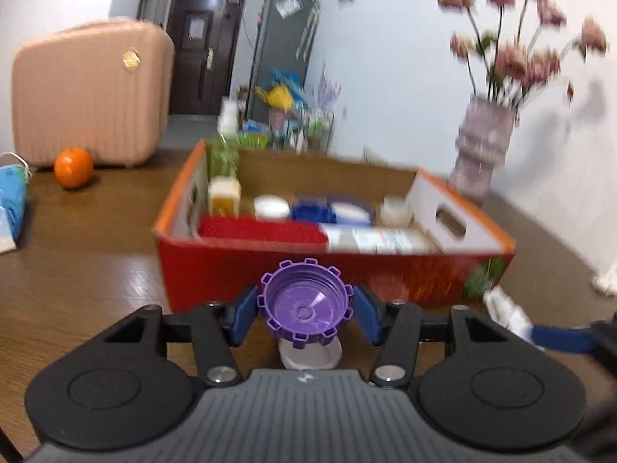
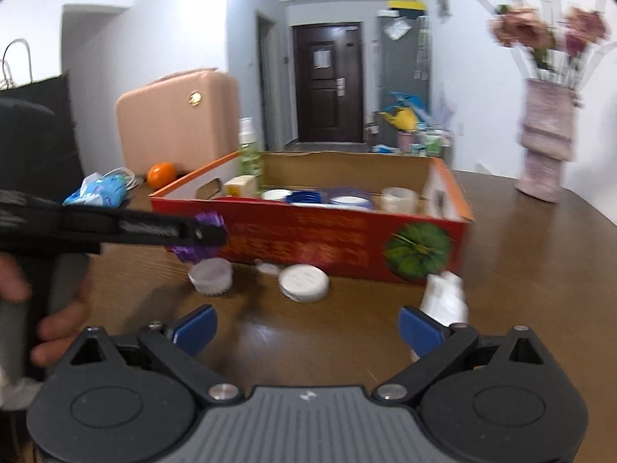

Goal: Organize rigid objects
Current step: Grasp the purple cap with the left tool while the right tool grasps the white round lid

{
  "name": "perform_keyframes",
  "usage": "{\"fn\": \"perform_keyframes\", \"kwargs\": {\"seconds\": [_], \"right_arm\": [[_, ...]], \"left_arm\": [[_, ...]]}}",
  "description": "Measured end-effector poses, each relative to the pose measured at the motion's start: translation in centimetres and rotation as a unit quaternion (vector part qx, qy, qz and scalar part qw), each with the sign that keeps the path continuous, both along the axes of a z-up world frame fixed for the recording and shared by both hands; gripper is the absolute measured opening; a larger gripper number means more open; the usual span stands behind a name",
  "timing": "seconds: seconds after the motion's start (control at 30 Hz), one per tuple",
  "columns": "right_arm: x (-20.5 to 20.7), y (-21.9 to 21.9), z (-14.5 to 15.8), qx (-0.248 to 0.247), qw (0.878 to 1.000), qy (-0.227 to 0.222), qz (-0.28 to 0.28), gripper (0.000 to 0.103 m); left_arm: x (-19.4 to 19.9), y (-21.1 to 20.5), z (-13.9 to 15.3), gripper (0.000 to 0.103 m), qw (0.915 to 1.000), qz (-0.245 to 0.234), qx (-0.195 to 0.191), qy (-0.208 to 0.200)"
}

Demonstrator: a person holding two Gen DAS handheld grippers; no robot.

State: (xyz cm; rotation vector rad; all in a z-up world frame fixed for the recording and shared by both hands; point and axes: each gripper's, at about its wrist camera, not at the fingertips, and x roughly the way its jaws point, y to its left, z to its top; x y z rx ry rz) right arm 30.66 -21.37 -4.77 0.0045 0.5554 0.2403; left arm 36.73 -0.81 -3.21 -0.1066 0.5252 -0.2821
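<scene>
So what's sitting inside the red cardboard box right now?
Inside the red box: a red textured item, a white lid, blue lids, a yellowish container and a green spray bottle. The near wall hides whatever lies lower.

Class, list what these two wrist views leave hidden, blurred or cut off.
- Print on the red box: motion-blurred, right wrist view.
- White bottle: base hidden behind the right gripper.
- Small white cup: mostly hidden under the purple cap between the left gripper pads.
</scene>
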Motion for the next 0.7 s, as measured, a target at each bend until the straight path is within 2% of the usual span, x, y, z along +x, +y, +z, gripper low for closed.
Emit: {"fn": "perform_keyframes", "kwargs": {"seconds": [0.07, 0.13, 0.27, 0.3, 0.37, 0.4, 0.43, 0.6, 0.7], "right_arm": [[2.6, 1.1, -0.2, -0.006, 1.000, 0.015, 0.011, 0.092], [5.0, 1.9, -0.6, -0.002, 0.999, 0.041, 0.011, 0.079], [8.1, 2.9, -1.4, 0.000, 0.998, 0.058, 0.003, 0.076], [8.5, 3.0, -1.6, -0.002, 0.998, 0.059, 0.000, 0.070], [9.0, 3.1, -1.9, 0.001, 0.998, 0.066, -0.007, 0.053], [9.2, 3.0, -2.1, 0.001, 0.998, 0.069, -0.008, 0.042], [9.2, 3.0, -2.1, -0.003, 0.998, 0.065, -0.009, 0.039], [7.7, 2.3, -1.1, 0.009, 0.998, 0.057, -0.005, 0.039], [4.8, 1.0, 0.6, 0.010, 0.999, 0.032, -0.004, 0.039]], "left_arm": [[-0.3, 1.3, 0.9, 0.055, 0.9996, 0.020, -0.011, -0.014], [-0.1, 2.9, 1.3, 0.055, 0.9985, 0.048, -0.025, -0.013], [0.6, 4.8, 1.4, 0.055, 0.9959, 0.082, -0.037, 0.006], [0.8, 5.1, 1.3, 0.055, 0.9956, 0.086, -0.038, 0.011], [1.0, 5.1, 1.3, 0.055, 0.9956, 0.087, -0.032, 0.013], [1.0, 4.9, 1.2, 0.055, 0.9958, 0.086, -0.027, 0.012], [1.0, 4.7, 1.2, 0.055, 0.9963, 0.084, -0.019, 0.010], [0.2, 3.5, 0.9, 0.055, 0.9970, 0.076, 0.010, 0.002], [-2.3, 2.3, 0.9, 0.055, 0.9971, 0.064, 0.040, -0.010]]}}
